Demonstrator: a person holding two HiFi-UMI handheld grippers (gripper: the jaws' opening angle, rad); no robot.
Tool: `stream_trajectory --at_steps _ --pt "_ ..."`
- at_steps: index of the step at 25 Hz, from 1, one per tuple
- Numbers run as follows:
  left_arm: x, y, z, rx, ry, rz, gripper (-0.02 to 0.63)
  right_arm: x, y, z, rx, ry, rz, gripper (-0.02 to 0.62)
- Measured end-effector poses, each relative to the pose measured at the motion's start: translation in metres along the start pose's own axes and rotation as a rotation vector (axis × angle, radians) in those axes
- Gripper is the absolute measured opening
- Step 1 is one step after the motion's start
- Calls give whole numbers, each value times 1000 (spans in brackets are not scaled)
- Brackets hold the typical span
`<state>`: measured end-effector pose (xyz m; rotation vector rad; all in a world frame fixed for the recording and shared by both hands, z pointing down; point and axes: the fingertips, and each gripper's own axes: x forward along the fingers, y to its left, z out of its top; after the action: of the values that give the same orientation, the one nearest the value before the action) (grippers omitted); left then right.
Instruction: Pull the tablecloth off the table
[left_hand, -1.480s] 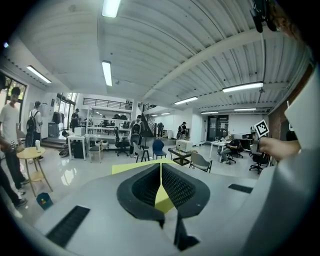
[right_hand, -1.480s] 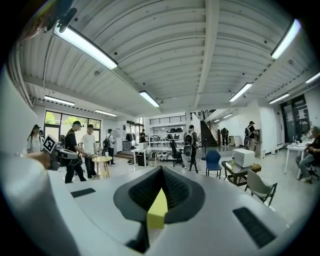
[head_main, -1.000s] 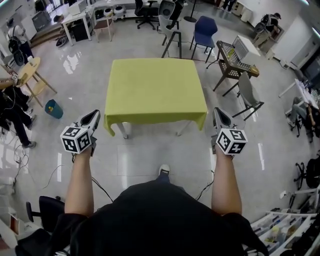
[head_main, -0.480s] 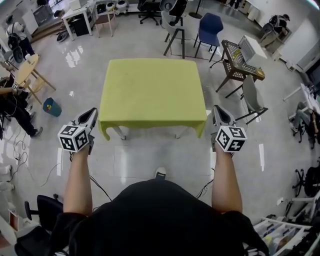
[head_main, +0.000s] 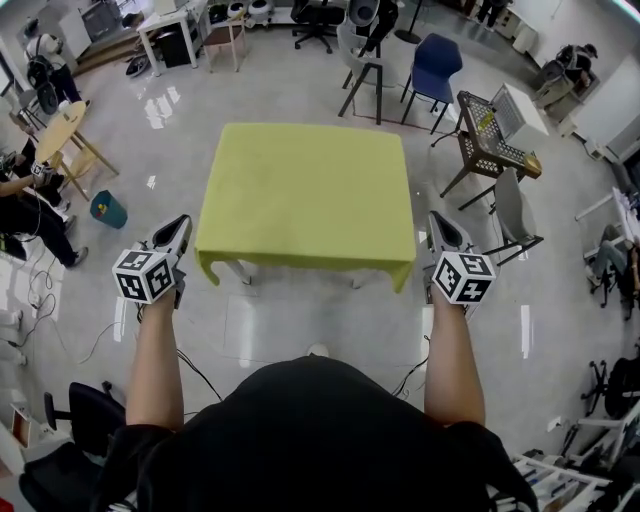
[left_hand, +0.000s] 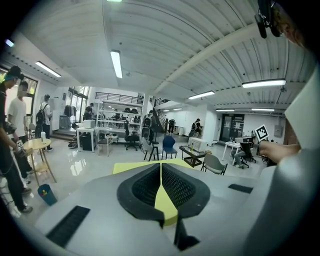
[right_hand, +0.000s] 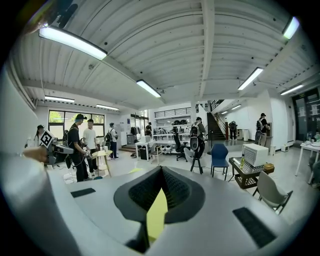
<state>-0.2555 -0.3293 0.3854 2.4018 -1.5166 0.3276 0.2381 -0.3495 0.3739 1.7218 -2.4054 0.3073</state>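
Approach step, we judge: tablecloth (head_main: 305, 195) lies spread over the desk (head_main: 244, 272), untouched. Left gripper (head_main: 178, 228) and right gripper (head_main: 440, 228) flank its near corners, jaws together on nothing. Next: part them, pinch the hanging edge.

The person wears a black short-sleeved top (head_main: 310, 440), with a pale shoe (head_main: 318, 351) toe showing beyond it. The left gripper (head_main: 182, 224) and right gripper (head_main: 437, 222) have light grey shells, and each has a white cube (head_main: 145, 275) printed with black square markers and a thin black cable (head_main: 197, 372). Their fingers (left_hand: 142, 187) are black with a ribbed, meshed face.
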Motion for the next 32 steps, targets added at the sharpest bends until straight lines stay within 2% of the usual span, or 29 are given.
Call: stream_trajectory --at_steps 8,13,18,24,32 --pt "33 -16 8 -3 3 13 25 23 -36 5 6 -2 22 17" --pt "49 -25 15 -2 -34 38 25 32 -58 3 3 -10 33 17" --pt "53 -35 19 2 -28 31 25 31 -67 8 6 -15 39 18" --pt "47 -15 20 -20 -52 70 25 45 -61 16 -4 -22 41 17" --pt "77 26 30 -30 -36 43 25 87 -49 32 -27 -20 16 18"
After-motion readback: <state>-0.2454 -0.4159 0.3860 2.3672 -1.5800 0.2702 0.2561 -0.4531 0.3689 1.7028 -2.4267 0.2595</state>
